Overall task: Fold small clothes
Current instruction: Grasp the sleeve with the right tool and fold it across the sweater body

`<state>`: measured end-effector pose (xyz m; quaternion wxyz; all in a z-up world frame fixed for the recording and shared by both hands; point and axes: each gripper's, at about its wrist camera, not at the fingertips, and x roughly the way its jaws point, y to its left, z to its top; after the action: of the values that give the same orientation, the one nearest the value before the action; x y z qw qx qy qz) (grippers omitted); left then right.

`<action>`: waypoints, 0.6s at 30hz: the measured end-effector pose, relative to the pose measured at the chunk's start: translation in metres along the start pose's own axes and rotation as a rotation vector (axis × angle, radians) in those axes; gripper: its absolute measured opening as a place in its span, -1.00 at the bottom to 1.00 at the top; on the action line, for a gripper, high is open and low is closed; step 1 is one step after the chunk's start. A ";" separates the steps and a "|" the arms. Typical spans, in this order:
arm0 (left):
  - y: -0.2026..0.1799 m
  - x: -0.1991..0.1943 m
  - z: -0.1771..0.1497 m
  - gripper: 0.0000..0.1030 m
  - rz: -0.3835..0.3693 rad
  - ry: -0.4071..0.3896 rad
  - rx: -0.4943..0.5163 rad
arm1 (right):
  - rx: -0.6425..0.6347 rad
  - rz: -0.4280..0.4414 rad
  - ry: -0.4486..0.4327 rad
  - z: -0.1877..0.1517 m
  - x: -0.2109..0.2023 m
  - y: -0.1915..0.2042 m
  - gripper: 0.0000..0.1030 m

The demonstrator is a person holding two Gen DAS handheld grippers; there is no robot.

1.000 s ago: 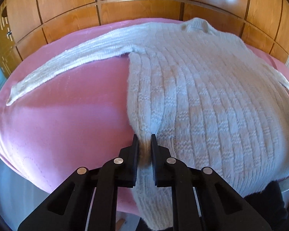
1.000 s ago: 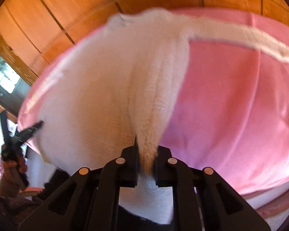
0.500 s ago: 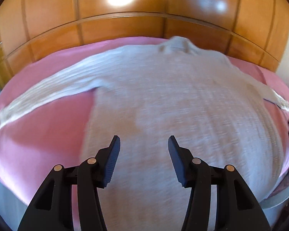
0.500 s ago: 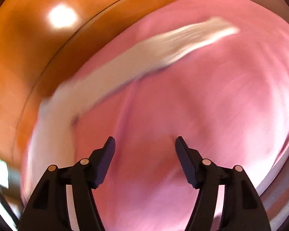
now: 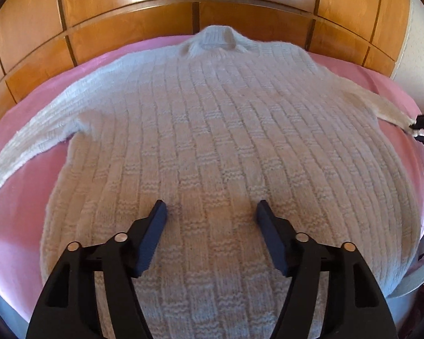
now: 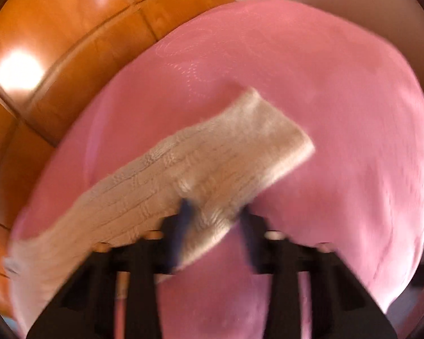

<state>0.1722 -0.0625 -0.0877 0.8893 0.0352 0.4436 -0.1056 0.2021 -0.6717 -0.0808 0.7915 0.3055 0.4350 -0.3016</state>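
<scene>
white basket-weave knit sweater (image 5: 212, 141) lies flat on pink bedspread (image 5: 22, 212); left gripper (image 5: 211, 214) and right gripper (image 6: 214, 217) both spread, empty.

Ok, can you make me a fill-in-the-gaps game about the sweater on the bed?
1. The sweater lies flat on a ____ bedspread.
2. The fingers of the left gripper are spread ____ above the sweater.
3. The right gripper is reaching at the end of the sweater's ____.
4. Behind the bed stand ____ panels.

Missing words: pink; open; sleeve; wooden
</scene>
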 end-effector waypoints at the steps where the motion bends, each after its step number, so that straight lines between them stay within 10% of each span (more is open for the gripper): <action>1: 0.002 0.000 0.001 0.30 -0.013 0.001 -0.010 | -0.032 -0.017 0.002 0.003 0.000 0.009 -0.83; 11: 0.020 -0.003 0.014 0.30 -0.129 -0.005 -0.090 | -0.349 0.325 -0.119 -0.029 -0.089 0.177 -0.86; 18: 0.039 -0.011 0.024 0.20 -0.200 -0.029 -0.182 | -0.642 0.607 0.000 -0.146 -0.108 0.342 -0.86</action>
<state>0.1930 -0.0266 -0.0658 0.8801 -0.0915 0.4398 -0.1536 0.3351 -0.3236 0.0260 0.8990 0.1580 0.3973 0.0948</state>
